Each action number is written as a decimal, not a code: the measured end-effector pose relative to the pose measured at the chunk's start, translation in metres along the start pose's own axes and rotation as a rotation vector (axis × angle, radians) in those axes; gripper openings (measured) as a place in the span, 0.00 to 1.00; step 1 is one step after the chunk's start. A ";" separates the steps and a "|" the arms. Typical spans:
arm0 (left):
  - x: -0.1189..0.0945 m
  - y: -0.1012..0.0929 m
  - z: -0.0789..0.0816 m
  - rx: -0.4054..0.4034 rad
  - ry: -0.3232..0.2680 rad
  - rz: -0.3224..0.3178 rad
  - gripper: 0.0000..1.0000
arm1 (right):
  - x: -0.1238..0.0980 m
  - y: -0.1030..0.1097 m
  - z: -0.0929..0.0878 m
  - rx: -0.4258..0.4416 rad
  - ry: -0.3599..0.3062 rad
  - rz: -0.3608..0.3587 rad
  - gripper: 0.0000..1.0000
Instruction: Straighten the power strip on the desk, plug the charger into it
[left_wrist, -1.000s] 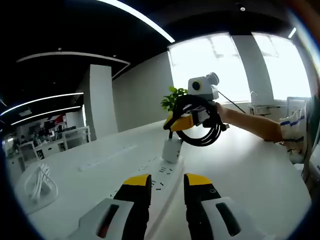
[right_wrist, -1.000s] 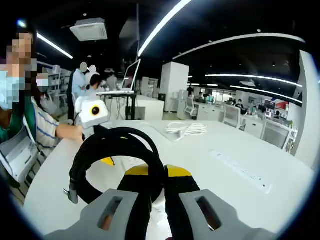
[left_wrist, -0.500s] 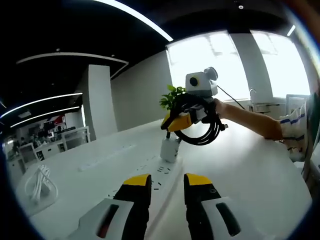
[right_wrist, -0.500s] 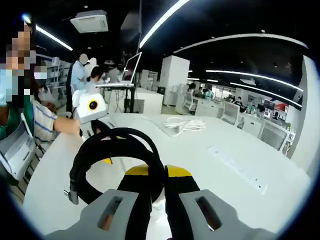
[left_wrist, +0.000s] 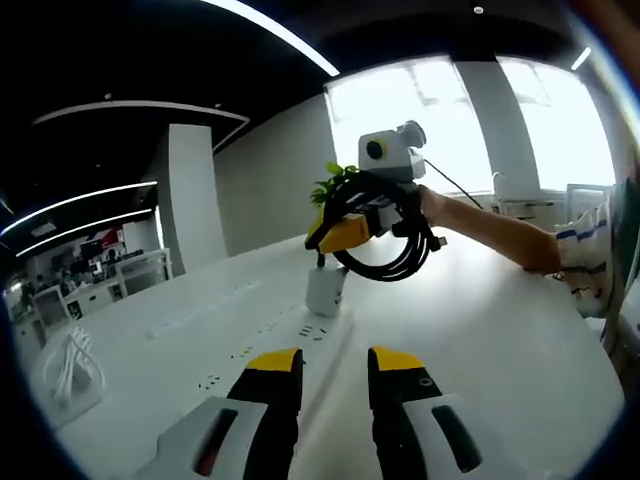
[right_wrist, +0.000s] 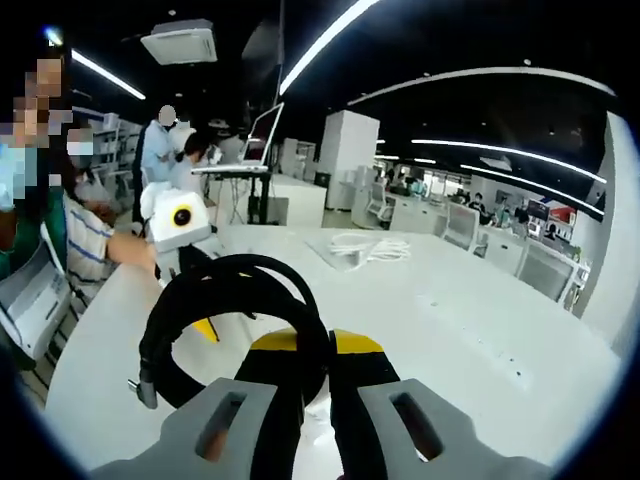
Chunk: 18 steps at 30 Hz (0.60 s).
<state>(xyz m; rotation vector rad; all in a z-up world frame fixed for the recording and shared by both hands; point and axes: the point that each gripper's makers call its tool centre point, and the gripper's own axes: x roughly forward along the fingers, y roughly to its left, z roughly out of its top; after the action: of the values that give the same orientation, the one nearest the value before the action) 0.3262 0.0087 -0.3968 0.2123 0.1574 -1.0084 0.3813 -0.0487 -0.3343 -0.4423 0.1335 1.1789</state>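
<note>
Charger up off the strip, cable coil gripped!
Left gripper (left_wrist: 334, 368) hovers empty over the strip (left_wrist: 262, 350), jaws narrowly apart. Middle: the white charger (left_wrist: 326, 289) stands at the strip's far end; a second ago it sat closer. Right: the right gripper (left_wrist: 352, 232) clamps the black cable coil (right_wrist: 232, 325), now higher. I'd judge the plug-in isn't confirmed.

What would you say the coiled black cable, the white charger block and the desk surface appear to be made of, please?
The coiled black cable looks like matte rubber or soft plastic sheathing: it bends in smooth loops without glare. The white charger block seems hard moulded plastic, with rounded edges and a faint sheen. The white desk surface looks like smooth laminate, softly reflecting the window light, though its core cannot be judged.
</note>
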 end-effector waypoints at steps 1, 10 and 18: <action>0.001 0.000 -0.001 0.000 0.004 -0.001 0.26 | 0.000 0.001 0.000 -0.005 -0.003 -0.005 0.07; 0.001 -0.004 -0.003 0.006 0.016 -0.010 0.26 | -0.009 -0.008 -0.004 0.027 -0.019 -0.004 0.06; 0.003 -0.004 -0.006 0.010 0.028 -0.011 0.26 | -0.010 -0.014 -0.007 0.060 -0.031 0.004 0.06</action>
<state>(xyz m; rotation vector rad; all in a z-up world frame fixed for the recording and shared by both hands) 0.3237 0.0056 -0.4033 0.2352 0.1796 -1.0174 0.3910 -0.0648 -0.3336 -0.3703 0.1426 1.1821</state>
